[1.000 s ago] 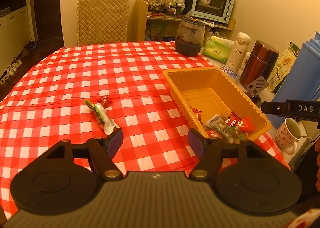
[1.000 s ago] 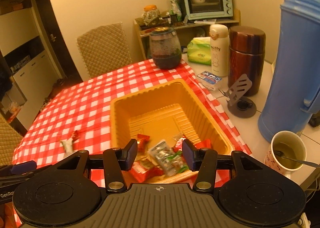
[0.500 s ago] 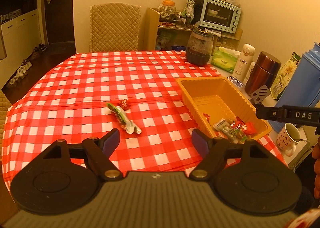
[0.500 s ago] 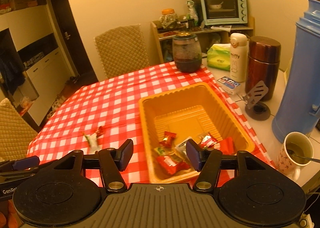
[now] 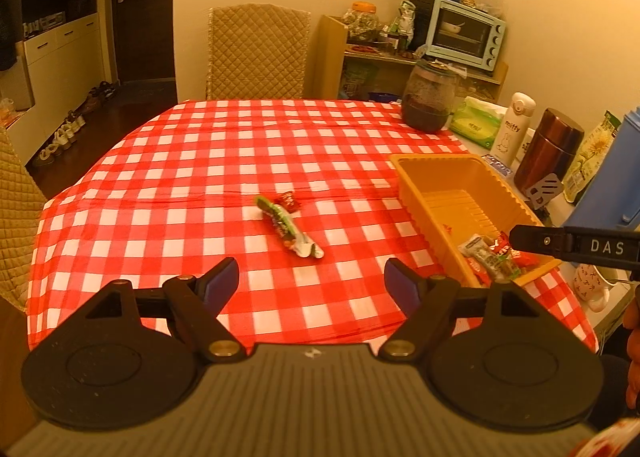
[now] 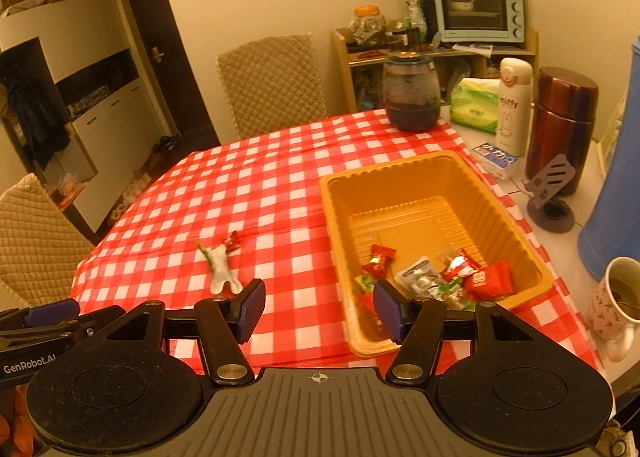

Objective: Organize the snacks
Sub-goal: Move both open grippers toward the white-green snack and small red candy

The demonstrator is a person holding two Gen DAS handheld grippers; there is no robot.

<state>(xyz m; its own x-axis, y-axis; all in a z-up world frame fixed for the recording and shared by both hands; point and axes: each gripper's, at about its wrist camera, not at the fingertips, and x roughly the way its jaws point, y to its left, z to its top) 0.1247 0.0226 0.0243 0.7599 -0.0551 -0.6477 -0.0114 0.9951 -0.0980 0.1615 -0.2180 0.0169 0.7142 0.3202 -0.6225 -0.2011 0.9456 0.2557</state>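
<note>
1. Two snacks lie loose on the red-checked table (image 5: 180, 193): a long green-and-white wrapper (image 5: 289, 232) and a small red candy (image 5: 289, 201) touching its far end.
2. The left gripper (image 5: 312, 281) hovers near them, its fingers released, nothing between them.
3. The right gripper (image 6: 319, 309) hangs over the near left corner of the yellow tray (image 6: 332, 217), fingers parted and empty.
4. Several wrapped snacks (image 6: 436, 277) sit piled at the tray's near end.
</note>
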